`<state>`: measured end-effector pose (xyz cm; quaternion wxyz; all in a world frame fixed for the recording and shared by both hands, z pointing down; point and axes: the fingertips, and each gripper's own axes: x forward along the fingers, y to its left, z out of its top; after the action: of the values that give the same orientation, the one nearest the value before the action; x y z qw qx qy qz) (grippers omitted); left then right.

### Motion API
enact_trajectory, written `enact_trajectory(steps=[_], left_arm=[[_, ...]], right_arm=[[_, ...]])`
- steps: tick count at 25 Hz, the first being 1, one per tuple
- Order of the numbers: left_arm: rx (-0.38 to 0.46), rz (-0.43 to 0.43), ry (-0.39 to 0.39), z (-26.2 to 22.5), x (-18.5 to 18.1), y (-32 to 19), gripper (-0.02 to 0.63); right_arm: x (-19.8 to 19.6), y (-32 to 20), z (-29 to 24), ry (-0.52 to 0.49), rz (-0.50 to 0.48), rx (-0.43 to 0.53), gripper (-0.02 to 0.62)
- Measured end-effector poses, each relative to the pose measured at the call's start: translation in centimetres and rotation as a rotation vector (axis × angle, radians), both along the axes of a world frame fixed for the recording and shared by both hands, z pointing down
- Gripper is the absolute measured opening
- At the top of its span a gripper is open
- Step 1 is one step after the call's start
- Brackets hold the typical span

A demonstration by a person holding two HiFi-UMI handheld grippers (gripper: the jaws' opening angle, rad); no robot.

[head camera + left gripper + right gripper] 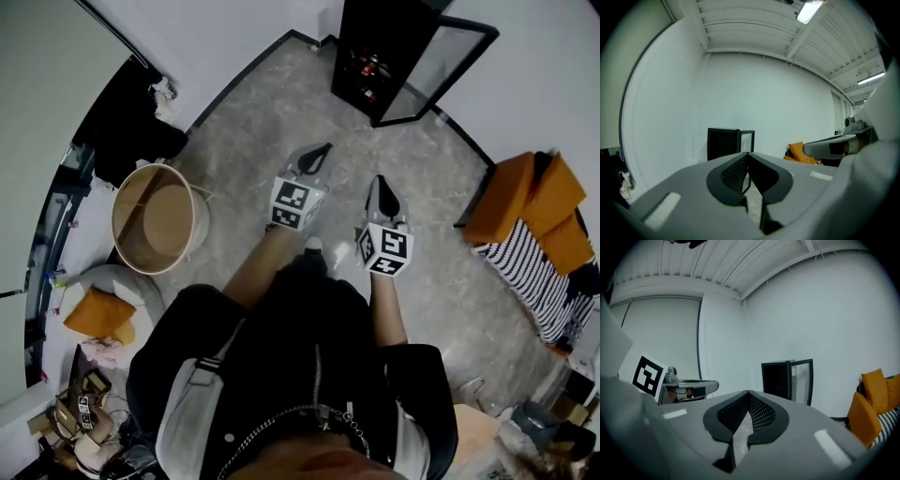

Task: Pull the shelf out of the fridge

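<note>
Two tools pinched closed, nothing held: I log left gripper [322, 152], right gripper [381, 184] well apart from fridge [367, 58].

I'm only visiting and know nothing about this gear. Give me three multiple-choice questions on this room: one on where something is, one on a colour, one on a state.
1. Where does the fridge stand?
A. On a tabletop
B. On the floor against the wall, ahead of the person
C. Tipped over in mid-floor

2. What colour are the cushions at the right?
A. Green
B. Blue
C. Orange

3. How is the fridge's door?
A. Swung open
B. Shut
C. Taken off and lying flat

Answers:
1 B: the head view shows it upright at the foot of the wall ahead.
2 C: they are plainly orange in the head view.
3 A: the glass door stands angled away from the dark cabinet.
</note>
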<state>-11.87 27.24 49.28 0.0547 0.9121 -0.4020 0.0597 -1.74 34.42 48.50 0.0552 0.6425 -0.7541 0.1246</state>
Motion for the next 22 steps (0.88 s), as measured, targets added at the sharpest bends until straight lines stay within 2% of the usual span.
enact_trajectory(steps=[15,22], left_arm=[[-0.015,0.043,0.000,0.8,1.0,-5.5,0.011],[-0.023,0.051,-0.015,1.1,3.1,-7.7,0.011]], right_arm=[[0.9,-5.0,-0.3,0.005,0.049,-0.003,0.002],[2.7,-7.8,0.6,-0.024,0.060,-0.006,0.002]])
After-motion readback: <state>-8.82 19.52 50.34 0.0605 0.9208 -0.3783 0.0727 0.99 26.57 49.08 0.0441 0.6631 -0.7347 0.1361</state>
